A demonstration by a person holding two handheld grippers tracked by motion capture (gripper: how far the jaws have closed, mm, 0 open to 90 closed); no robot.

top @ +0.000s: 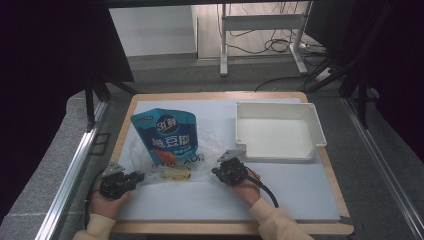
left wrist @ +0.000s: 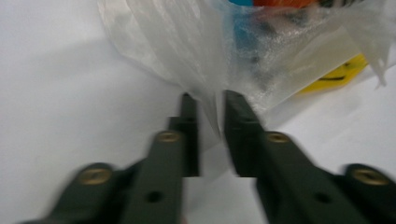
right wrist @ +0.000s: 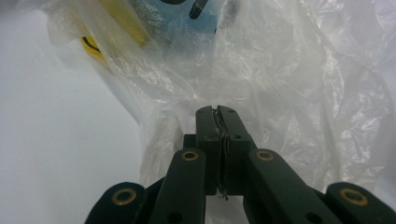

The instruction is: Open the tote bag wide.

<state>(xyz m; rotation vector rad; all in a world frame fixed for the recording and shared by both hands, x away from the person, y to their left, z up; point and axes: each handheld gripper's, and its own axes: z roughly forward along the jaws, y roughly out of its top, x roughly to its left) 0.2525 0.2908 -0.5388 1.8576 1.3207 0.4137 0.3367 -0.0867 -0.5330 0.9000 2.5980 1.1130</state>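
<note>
A blue snack pouch (top: 167, 135) stands inside a clear plastic bag (top: 202, 145) on the white mat, with a yellow item (top: 175, 172) lying at the bag's front. My left gripper (top: 140, 176) is at the bag's front left corner. In the left gripper view its jaws (left wrist: 208, 100) stand apart, with a fold of the bag (left wrist: 187, 51) hanging between them and the yellow item (left wrist: 336, 77) beyond. My right gripper (top: 216, 171) is at the bag's front right. Its jaws (right wrist: 217, 111) are shut on a pinch of the clear film (right wrist: 289, 84).
A white rectangular tray (top: 312, 117) stands empty at the back right of the mat, close behind the right gripper. The wooden table edge (top: 230, 227) runs along the front. Metal rails flank both sides of the table.
</note>
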